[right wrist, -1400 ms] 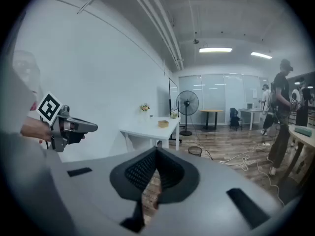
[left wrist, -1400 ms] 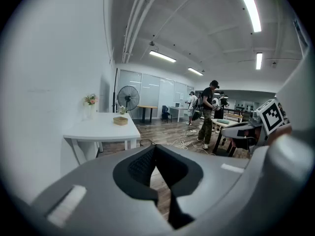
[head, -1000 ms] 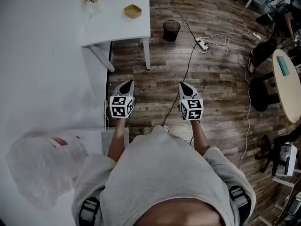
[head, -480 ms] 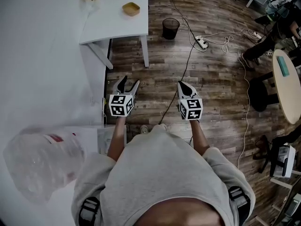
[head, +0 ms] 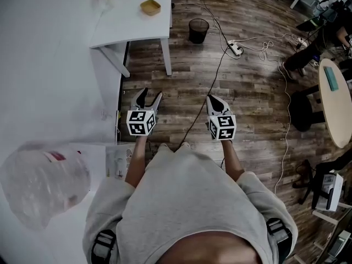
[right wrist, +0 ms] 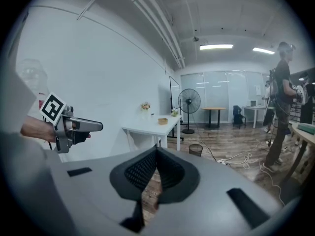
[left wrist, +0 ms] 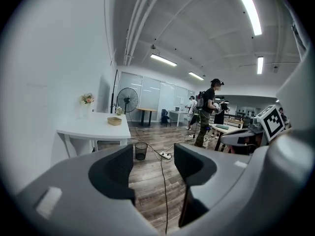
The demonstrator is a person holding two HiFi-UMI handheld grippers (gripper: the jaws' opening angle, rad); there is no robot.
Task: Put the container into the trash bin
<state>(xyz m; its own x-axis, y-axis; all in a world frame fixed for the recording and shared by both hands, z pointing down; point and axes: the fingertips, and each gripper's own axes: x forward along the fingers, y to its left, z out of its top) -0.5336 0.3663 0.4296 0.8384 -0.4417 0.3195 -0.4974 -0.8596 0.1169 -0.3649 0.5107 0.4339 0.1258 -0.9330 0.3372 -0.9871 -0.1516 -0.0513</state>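
Note:
A small tan container (head: 150,7) sits on the white table (head: 132,29) far ahead at the left; it also shows in the left gripper view (left wrist: 114,121) and the right gripper view (right wrist: 163,121). A black mesh trash bin (head: 198,30) stands on the wood floor just right of that table, and both gripper views show the bin (left wrist: 141,150) (right wrist: 196,149). My left gripper (head: 148,97) is held over the floor with its jaws open and nothing between them. My right gripper (head: 214,100) hovers beside it, shut and empty. Both are well short of the table.
A power strip with cables (head: 235,49) lies on the floor right of the bin, and one cable runs back between my grippers. A round table (head: 335,100) and chairs stand at the right. A clear plastic bag (head: 44,183) sits at lower left. People (left wrist: 209,112) stand farther off.
The left gripper's jaws went from shut to open. Both grippers shifted a little forward, and the table and bin slid slightly up and left in the head view.

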